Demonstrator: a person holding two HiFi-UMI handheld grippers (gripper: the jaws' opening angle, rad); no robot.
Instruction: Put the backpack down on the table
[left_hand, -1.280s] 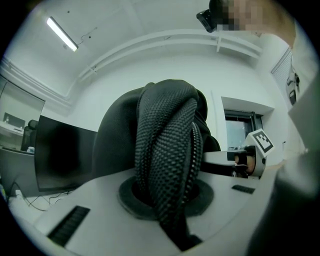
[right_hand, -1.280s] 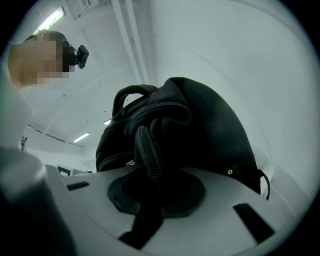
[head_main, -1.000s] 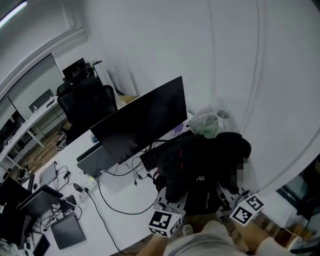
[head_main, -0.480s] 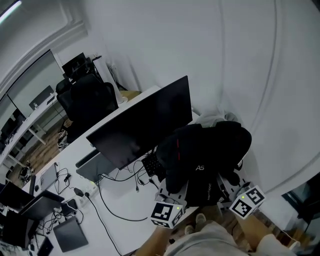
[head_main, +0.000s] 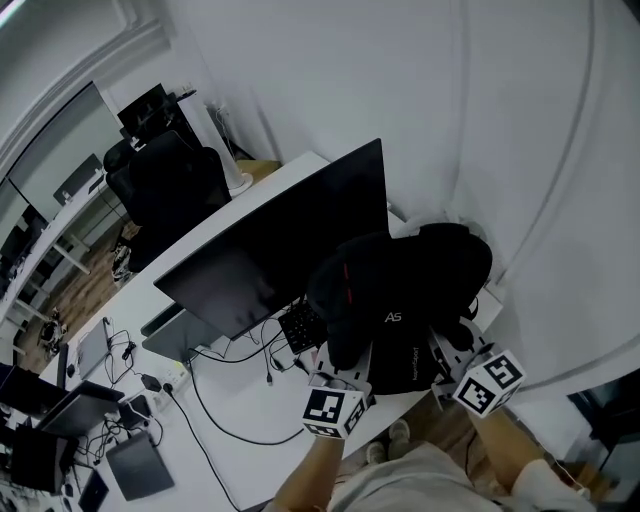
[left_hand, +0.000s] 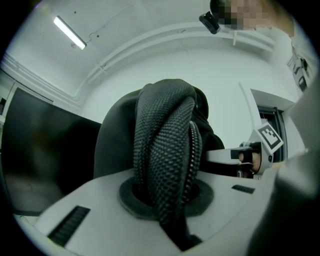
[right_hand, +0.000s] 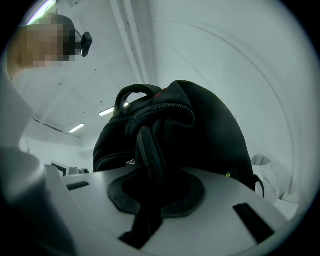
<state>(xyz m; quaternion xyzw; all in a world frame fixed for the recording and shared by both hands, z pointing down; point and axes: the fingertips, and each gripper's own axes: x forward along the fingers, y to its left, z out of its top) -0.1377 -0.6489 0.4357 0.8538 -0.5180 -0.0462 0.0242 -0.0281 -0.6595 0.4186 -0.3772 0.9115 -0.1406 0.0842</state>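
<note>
The black backpack (head_main: 400, 300) is carried just ahead of both grippers, bulging up between them, over the end of the white table (head_main: 250, 400) beside the monitor (head_main: 290, 240). Whether its base touches the tabletop cannot be told. The left gripper (left_hand: 167, 200) is clamped on a padded mesh fold of the bag with a zip running along it. The right gripper (right_hand: 150, 195) is nipped tight on a zippered seam at the bag's other side. The bag is judged soft and slumping, with fair weight hanging from two pinched folds. The smooth cloth could creep through the pads, though some purchase is given by the zip ridges. A surer hold is offered by the top handle (right_hand: 132, 95) above the right gripper, or by the thick mesh padding.
</note>
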